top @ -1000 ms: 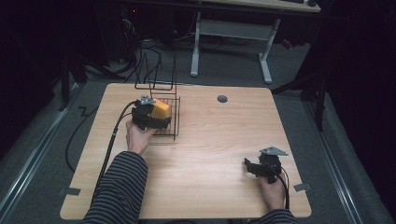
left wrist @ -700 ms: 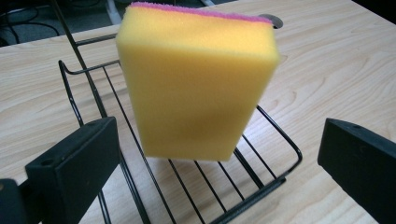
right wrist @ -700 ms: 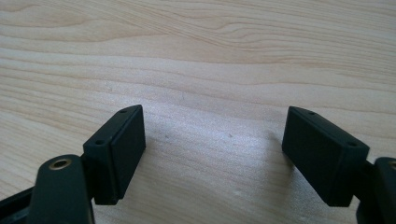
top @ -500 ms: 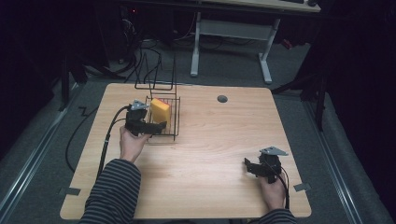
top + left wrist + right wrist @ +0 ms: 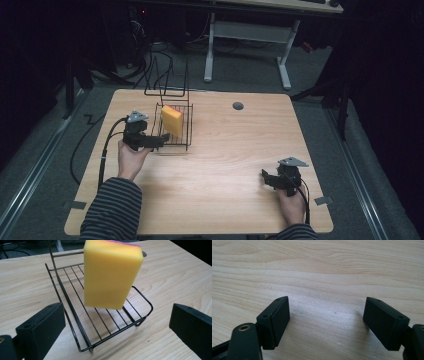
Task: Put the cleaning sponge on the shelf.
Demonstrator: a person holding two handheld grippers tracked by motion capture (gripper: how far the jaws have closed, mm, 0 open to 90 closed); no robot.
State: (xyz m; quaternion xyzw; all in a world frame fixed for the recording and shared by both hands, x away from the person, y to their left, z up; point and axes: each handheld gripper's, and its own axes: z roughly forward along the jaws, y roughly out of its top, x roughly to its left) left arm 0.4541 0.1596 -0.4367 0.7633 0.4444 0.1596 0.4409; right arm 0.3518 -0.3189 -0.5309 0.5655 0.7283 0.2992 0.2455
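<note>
1. Standing on end in the wire rack [image 5: 172, 137], the yellow sponge [image 5: 172, 120] leans free — left hand-held gripper [image 5: 159, 142] beside the rack, jaws wide.
2. Right hand-held gripper [image 5: 266, 178] — well apart from the rack, jaws wide, empty.

The high view looks forward and down on the whole surface [image 5: 225, 165]; each gripper view sits close above it, the left one sharing the wire rack [image 5: 100, 327].
</note>
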